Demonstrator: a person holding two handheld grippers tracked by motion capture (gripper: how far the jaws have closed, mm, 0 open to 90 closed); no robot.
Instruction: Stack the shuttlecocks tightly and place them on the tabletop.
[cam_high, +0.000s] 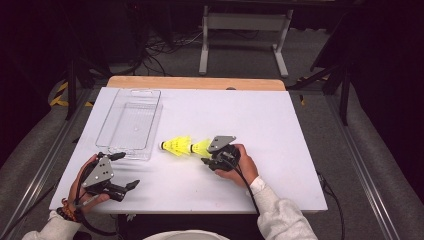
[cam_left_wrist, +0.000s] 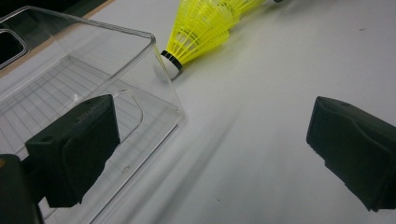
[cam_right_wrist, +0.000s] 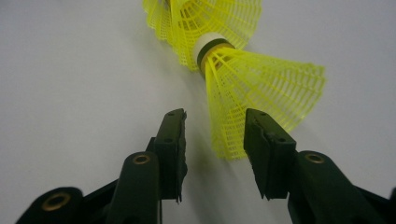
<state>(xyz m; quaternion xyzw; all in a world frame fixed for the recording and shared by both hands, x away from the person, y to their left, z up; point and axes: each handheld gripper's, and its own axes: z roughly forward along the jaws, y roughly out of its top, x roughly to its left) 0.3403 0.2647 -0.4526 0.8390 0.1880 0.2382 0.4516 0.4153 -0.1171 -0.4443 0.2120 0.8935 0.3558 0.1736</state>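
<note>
- Left tongs (cam_high: 129, 189) spread wide, idle at near left of the tabletop (cam_high: 280, 130), just near of the clear tray (cam_high: 131, 123).
- Mid-tabletop: two yellow shuttlecocks (cam_high: 186, 146) nested end to end, lying flat right of the tray.
- Right tongs (cam_right_wrist: 212, 135) spread, straddling the near skirt's edge, not yet pinching.
- Probably featherlight, springy mesh; gentle pinch on skirt rim or cork.
- Far shuttlecock's cork hard to make out in the right gripper view.

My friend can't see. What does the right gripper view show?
Two black jaws of the right gripper stand open around the skirt edge of a yellow shuttlecock lying on the white table. Its cork end pokes into a second yellow shuttlecock behind.
</note>
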